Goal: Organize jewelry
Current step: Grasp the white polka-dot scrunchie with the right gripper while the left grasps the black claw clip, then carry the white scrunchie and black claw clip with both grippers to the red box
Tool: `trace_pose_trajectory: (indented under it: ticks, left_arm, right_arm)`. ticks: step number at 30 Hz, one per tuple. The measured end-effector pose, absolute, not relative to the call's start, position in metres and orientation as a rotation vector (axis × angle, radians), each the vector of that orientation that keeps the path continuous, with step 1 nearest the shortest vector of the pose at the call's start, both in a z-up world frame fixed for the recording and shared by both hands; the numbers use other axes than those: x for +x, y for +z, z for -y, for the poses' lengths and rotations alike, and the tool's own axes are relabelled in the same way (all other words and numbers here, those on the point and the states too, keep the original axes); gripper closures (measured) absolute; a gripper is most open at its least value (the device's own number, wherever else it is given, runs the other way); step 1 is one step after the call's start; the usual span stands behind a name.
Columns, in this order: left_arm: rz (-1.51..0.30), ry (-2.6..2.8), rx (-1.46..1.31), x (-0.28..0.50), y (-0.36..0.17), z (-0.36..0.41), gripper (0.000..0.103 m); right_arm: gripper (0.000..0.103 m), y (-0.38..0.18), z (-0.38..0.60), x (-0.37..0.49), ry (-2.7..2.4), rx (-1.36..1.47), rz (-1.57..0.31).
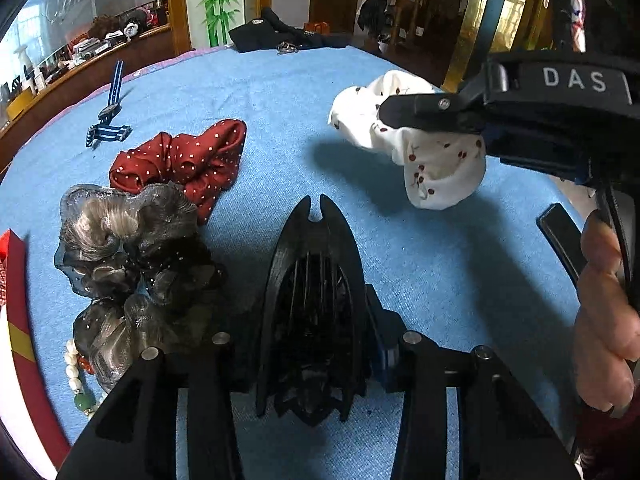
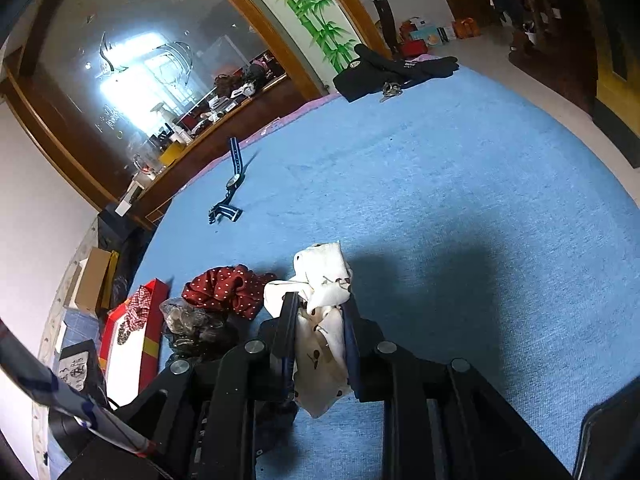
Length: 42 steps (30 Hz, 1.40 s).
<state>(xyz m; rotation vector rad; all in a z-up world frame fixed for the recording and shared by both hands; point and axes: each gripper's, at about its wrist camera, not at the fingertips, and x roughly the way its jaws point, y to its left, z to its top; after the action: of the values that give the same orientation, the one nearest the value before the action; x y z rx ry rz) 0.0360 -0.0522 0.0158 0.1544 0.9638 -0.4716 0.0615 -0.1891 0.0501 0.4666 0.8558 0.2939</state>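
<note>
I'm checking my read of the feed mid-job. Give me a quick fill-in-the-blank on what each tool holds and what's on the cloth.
1. The right tool is shut on the ____ scrunchie.
2. The left tool holds a black ____.
3. The red scrunchie lies on a ____ cloth.
4. The watch has a ____ strap.

Missing words: white; hair claw; blue; striped

The worktop cloth [image 1: 400,280] is plain blue. One scrunchie [image 1: 188,164] is dark red with white dots, another [image 1: 436,168] white with small red sprigs, perhaps cherries; a third [image 1: 132,256] sheer grey-black. The watch strap [image 1: 114,92] is navy-and-white striped.
</note>
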Motion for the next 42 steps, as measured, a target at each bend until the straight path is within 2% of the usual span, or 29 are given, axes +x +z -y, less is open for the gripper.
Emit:
trace_pose_trajectory:
  ticks: [13,29,42]
  left_arm:
    - [-0.676,-0.335,0.084,0.025,0.064,0.019,0.065]
    - [-0.643,-0.193,0.078,0.027,0.070,0.001,0.065]
    - [-0.617,-0.099,0.088,-0.016,0.089,-0.024,0.065]
  right_arm:
    - [0.080,0.056,0.179,0.060,0.285,0.406,-0.833]
    - [0.080,0.065,0.156,0.048,0.342,0.296,-0.776]
    - [0.080,0.074,0.141,0.034,0.400,0.251,-0.730]
